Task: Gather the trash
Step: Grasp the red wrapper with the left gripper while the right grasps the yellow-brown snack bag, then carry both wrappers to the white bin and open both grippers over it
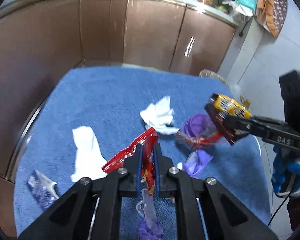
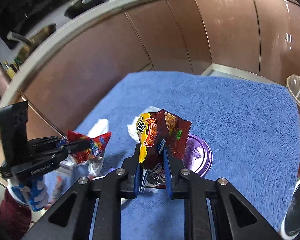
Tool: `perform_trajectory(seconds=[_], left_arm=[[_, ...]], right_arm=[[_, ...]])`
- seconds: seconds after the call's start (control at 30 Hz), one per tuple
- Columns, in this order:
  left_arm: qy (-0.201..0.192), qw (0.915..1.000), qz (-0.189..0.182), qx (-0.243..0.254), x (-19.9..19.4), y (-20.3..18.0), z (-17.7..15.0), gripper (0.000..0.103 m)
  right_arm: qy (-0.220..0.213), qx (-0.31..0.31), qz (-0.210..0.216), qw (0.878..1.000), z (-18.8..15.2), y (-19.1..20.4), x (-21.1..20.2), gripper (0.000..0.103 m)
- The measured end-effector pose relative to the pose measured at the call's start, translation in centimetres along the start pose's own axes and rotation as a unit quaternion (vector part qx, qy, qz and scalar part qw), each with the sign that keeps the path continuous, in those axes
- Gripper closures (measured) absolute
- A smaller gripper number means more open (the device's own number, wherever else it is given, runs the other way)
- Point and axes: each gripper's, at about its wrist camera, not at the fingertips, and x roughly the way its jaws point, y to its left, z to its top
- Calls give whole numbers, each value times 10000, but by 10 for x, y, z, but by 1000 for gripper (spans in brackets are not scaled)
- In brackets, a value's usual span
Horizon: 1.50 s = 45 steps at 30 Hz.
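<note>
Left gripper (image 1: 149,150) clenched on one red wrapper (image 1: 130,156), lower centre; right gripper (image 2: 152,150) grasps one yellow-and-maroon wrapper (image 2: 162,132), mid-frame; two white tissues (image 1: 160,116) lie on the blue towel (image 1: 110,96); one purple lid (image 2: 200,156) right of centre.

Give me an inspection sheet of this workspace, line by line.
Surface: blue towel covering the table.
Job's things: red wrapper, yellow-brown wrapper, white tissues, purple lid, purple glove.
Clutter: blue-white packet at the towel's edge.
Grippers: left gripper shut on the red wrapper; right gripper shut on the yellow-brown wrapper.
Cables: black cable hanging by the right gripper.
Surroundings: brown cabinets, lined bin beyond the towel.
</note>
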Motion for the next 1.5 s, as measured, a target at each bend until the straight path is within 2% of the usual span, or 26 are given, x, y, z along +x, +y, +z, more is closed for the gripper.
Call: perform_trajectory(seconds=[0.17, 0.33, 0.53, 0.7, 0.8, 0.9, 1.03, 1.2, 1.33, 1.43, 1.5], left_arm=[[-279, 9995, 98, 61, -36, -18, 12, 94], [-342, 9993, 74, 97, -54, -37, 12, 94], [-362, 9992, -34, 178, -69, -62, 9, 94], [-354, 9982, -230, 420, -72, -101, 14, 94], [-311, 9963, -458, 655, -63, -138, 21, 93], [-206, 9925, -770, 923, -42, -187, 32, 93], [35, 9848, -1221, 1236, 4, -264, 44, 93], [417, 9755, -1636, 1411, 73, -353, 57, 93], [688, 9694, -1770, 1553, 130, -412, 64, 93], [948, 9655, -1820, 1604, 179, -450, 62, 92], [1036, 9654, -1728, 1655, 203, -466, 60, 91]], right_arm=[[-115, 57, 254, 9996, -4, 1, -32, 83], [-137, 238, 593, 9979, -15, -1, -50, 80], [-110, 454, 500, 9977, -47, -18, -66, 81], [-417, 675, 288, 9964, -71, -43, -99, 82], [-703, 937, -12, 9931, -81, -75, -130, 82], [-880, 1209, -632, 9867, -94, -118, -160, 82], [-929, 1615, -1530, 9705, -113, -183, -186, 82], [-792, 2076, -2220, 9494, -132, -263, -197, 81], [-620, 2294, -2515, 9383, -143, -314, -193, 81], [-486, 2372, -2644, 9335, -155, -332, -182, 80], [-390, 2419, -2694, 9314, -161, -344, -173, 76]])
